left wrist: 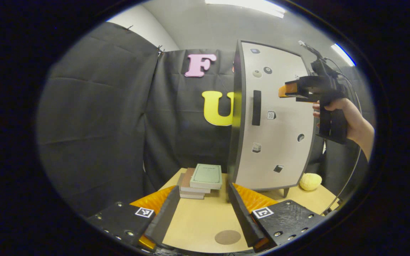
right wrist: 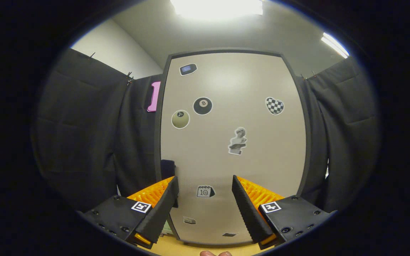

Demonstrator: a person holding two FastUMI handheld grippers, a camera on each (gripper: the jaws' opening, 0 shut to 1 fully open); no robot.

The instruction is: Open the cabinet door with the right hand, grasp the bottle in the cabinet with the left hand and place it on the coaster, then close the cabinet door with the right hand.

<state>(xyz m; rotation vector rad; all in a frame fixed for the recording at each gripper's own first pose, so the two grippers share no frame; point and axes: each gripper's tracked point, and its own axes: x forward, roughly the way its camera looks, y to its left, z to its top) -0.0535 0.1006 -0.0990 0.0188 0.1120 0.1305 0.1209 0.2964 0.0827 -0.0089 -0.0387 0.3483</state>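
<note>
The cabinet [left wrist: 276, 124] stands on the wooden table with its pale door [right wrist: 233, 142] shut, hiding what is inside. A dark vertical handle [left wrist: 256, 107] sits near the door's left edge; in the right gripper view the handle [right wrist: 167, 169] is just above my left finger. My right gripper [right wrist: 204, 185] is open and faces the door close up, apart from the handle. In the left gripper view a hand holds the right gripper [left wrist: 287, 90] level with the door's upper half. My left gripper [left wrist: 204, 188] hangs open and empty over the table. A round brown coaster [left wrist: 227, 237] lies just below it.
A stack of books [left wrist: 201, 179] lies on the table [left wrist: 198, 220] left of the cabinet's foot. A yellow rounded object [left wrist: 310, 181] rests at the cabinet's right. Black cloth walls close in the booth behind and on both sides.
</note>
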